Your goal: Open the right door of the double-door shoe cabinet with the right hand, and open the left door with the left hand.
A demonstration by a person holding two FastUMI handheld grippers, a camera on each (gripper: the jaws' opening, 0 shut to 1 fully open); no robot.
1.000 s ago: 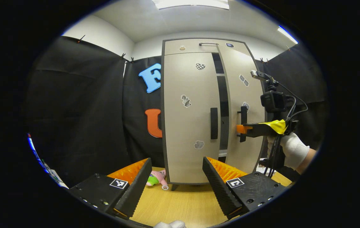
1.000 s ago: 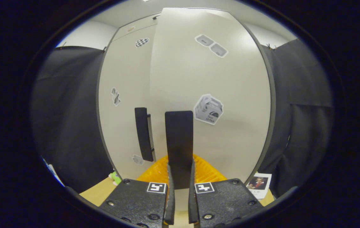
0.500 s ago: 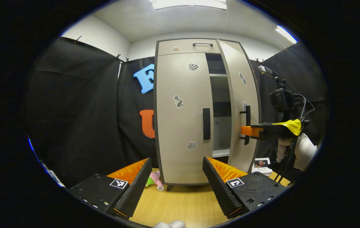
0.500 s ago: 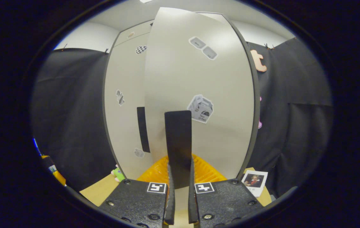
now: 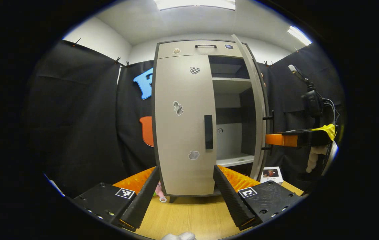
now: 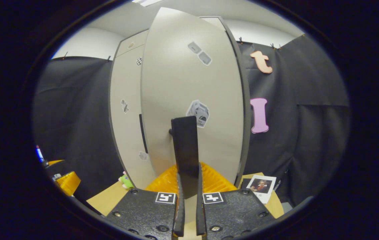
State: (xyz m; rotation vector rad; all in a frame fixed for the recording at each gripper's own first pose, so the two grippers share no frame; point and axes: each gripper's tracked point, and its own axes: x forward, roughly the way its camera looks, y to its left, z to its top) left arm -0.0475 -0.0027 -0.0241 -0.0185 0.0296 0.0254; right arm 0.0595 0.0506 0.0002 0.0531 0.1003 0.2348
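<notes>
In the left gripper view my left gripper hangs spread before the shut left door, the right door swung wide; in the right gripper view my right gripper pinches that door's handle, its lower end hidden.

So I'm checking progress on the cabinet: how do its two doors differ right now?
The right door is swung wide open, baring shelves; the left door is shut flush. The right gripper is clamped on the right door's handle; the left gripper hangs open, short of the left door's handle. Both doors are pale, with stickers and dark upright handles.
</notes>
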